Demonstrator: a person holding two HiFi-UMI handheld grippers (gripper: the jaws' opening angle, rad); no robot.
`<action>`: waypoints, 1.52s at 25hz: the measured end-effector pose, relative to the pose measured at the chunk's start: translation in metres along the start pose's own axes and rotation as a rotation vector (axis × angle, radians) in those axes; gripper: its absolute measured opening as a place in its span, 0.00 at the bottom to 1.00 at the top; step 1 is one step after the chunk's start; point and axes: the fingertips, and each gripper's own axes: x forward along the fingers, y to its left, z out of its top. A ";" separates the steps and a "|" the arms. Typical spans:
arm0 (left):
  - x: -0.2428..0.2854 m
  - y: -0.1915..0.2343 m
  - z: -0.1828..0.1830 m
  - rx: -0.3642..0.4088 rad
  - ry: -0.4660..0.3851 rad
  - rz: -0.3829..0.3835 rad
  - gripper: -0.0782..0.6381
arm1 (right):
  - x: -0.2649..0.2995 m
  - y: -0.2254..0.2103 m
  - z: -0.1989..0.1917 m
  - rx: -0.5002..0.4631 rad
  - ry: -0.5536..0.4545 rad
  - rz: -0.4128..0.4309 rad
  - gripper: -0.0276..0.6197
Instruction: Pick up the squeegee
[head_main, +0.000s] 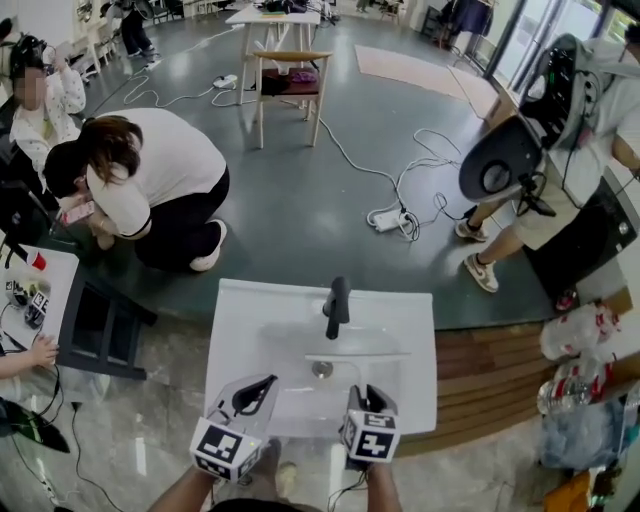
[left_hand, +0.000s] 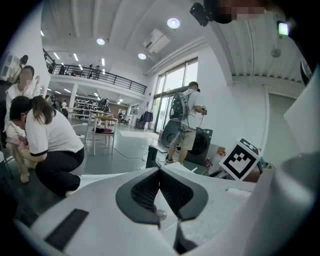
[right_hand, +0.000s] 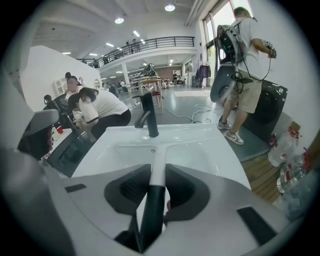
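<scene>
Over the sink (right_hand: 210, 137), your right gripper (right_hand: 158, 170) clamps the squeegee (right_hand: 154, 200) where its white shaft meets the dark handle. Your left gripper (left_hand: 160, 192) is closed on nothing. The slim shaft may swivel in that grip, or its far end may clip the faucet (right_hand: 148, 117). In the right gripper view its long axis runs 6 to 12 o'clock, with the white end at 12.

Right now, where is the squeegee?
Right gripper view: the squeegee is clamped in the right gripper, its shaft reaching over the sink toward the black faucet.
</scene>
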 end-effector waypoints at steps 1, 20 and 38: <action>-0.005 -0.004 0.003 0.007 -0.010 -0.001 0.11 | -0.009 -0.001 0.002 0.001 -0.023 -0.005 0.18; -0.127 -0.100 0.026 0.110 -0.145 -0.049 0.11 | -0.225 0.011 -0.010 0.012 -0.408 -0.055 0.18; -0.237 -0.169 0.014 0.180 -0.210 -0.062 0.11 | -0.352 0.036 -0.085 0.014 -0.572 -0.066 0.18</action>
